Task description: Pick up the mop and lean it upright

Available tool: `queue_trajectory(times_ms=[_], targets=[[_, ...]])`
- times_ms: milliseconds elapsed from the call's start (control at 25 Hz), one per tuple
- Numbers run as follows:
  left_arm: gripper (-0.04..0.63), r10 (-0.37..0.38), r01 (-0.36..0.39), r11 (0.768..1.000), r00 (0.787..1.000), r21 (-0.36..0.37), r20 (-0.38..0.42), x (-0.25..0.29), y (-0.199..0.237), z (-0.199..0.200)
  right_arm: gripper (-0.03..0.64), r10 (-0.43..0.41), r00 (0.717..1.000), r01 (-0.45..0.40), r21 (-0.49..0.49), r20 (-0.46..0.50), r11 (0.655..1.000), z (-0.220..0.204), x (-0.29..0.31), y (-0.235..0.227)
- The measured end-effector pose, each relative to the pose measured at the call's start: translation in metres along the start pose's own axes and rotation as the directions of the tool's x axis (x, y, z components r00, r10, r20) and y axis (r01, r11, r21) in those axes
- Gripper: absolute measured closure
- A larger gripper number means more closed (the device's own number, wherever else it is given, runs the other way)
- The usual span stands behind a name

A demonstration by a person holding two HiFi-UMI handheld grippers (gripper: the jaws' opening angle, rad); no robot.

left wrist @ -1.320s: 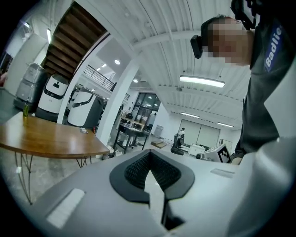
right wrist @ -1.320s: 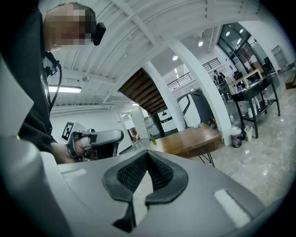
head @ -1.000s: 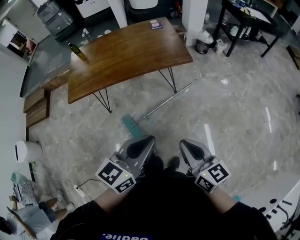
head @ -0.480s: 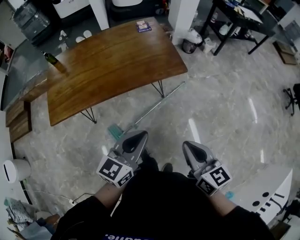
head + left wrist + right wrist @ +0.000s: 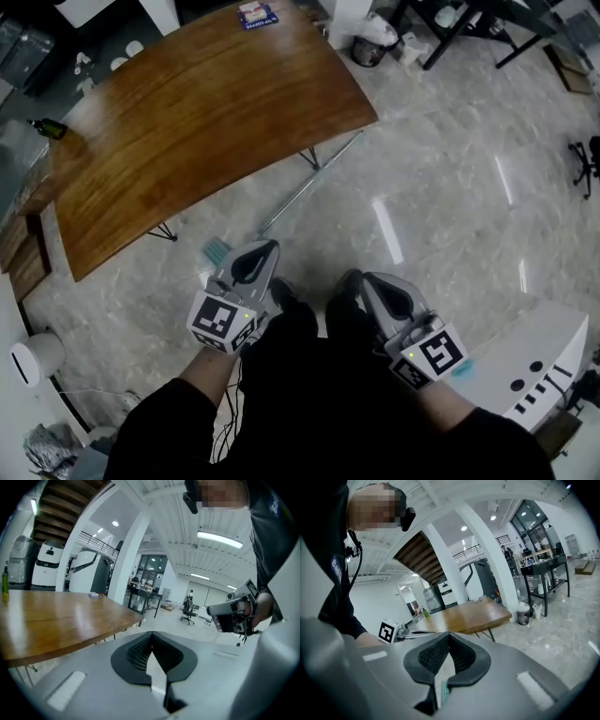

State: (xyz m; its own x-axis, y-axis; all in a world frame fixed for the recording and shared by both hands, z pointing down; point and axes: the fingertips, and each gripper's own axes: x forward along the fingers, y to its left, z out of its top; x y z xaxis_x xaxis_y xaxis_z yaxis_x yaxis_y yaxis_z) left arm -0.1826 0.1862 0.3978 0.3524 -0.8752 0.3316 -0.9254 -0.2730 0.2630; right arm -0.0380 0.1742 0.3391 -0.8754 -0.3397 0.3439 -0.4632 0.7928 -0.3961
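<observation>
Wooden table (image 5: 187,103) at upper left. Mop (image 5: 217,250) lies flat on the floor (image 5: 441,187), green head at left, handle running up-right past the table's edge. My left gripper (image 5: 268,247) is just beside the head, jaws pressed together, empty. Right gripper (image 5: 362,279) is likewise closed and empty, apart from the mop.

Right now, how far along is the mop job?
Nothing is done yet: the mop lies flat on the floor by the table. In hand: nothing; the left gripper and right gripper are both shut and empty, near the mop's head end. Left: grasp, lift, lean upright.
</observation>
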Motion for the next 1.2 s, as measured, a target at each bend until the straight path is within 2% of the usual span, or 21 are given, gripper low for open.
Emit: queue_trajectory(times_ms=[120, 160, 200, 400, 600, 800, 1040, 1200], targets=[[0.568, 0.023, -0.021, 0.999, 0.996, 0.028, -0.091, 0.029, 0.018, -0.049, 0.612, -0.001, 0.999, 0.002, 0.022, -0.032, 1.000, -0.028, 0.011, -0.029], [0.509, 0.028, -0.024, 0.999, 0.992, 0.033, -0.125, 0.040, 0.024, -0.066, 0.612, 0.000, 0.999, 0.001, 0.026, -0.039, 1.000, -0.036, 0.014, -0.038], [0.500, 0.032, -0.026, 0.999, 0.987, 0.037, -0.157, 0.051, 0.031, -0.084, 0.612, 0.000, 0.999, 0.001, 0.029, -0.045, 1.000, -0.045, 0.017, -0.046], [0.466, 0.063, -0.038, 0.995, 0.952, 0.089, -0.300, 0.116, 0.078, -0.184, 0.612, -0.016, 0.998, 0.019, 0.055, -0.065, 0.998, -0.094, 0.042, -0.093], [0.462, 0.067, -0.023, 0.994, 0.896, 0.106, -0.438, 0.167, 0.123, -0.280, 0.612, -0.047, 0.996, 0.051, 0.057, -0.081, 0.997, -0.140, 0.060, -0.132], [0.462, 0.080, 0.000, 0.989, 0.844, 0.150, -0.530, 0.209, 0.160, -0.357, 0.612, -0.071, 0.994, 0.078, 0.080, -0.087, 0.994, -0.184, 0.077, -0.165], [0.454, 0.113, -0.019, 0.988, 0.759, 0.151, -0.642, 0.253, 0.208, -0.457, 0.612, -0.070, 0.996, 0.075, 0.096, -0.061, 0.992, -0.235, 0.108, -0.199], [0.443, 0.122, 0.011, 0.983, 0.707, 0.182, -0.697, 0.276, 0.233, -0.514, 0.612, -0.084, 0.995, 0.090, 0.101, -0.060, 0.991, -0.272, 0.127, -0.222]])
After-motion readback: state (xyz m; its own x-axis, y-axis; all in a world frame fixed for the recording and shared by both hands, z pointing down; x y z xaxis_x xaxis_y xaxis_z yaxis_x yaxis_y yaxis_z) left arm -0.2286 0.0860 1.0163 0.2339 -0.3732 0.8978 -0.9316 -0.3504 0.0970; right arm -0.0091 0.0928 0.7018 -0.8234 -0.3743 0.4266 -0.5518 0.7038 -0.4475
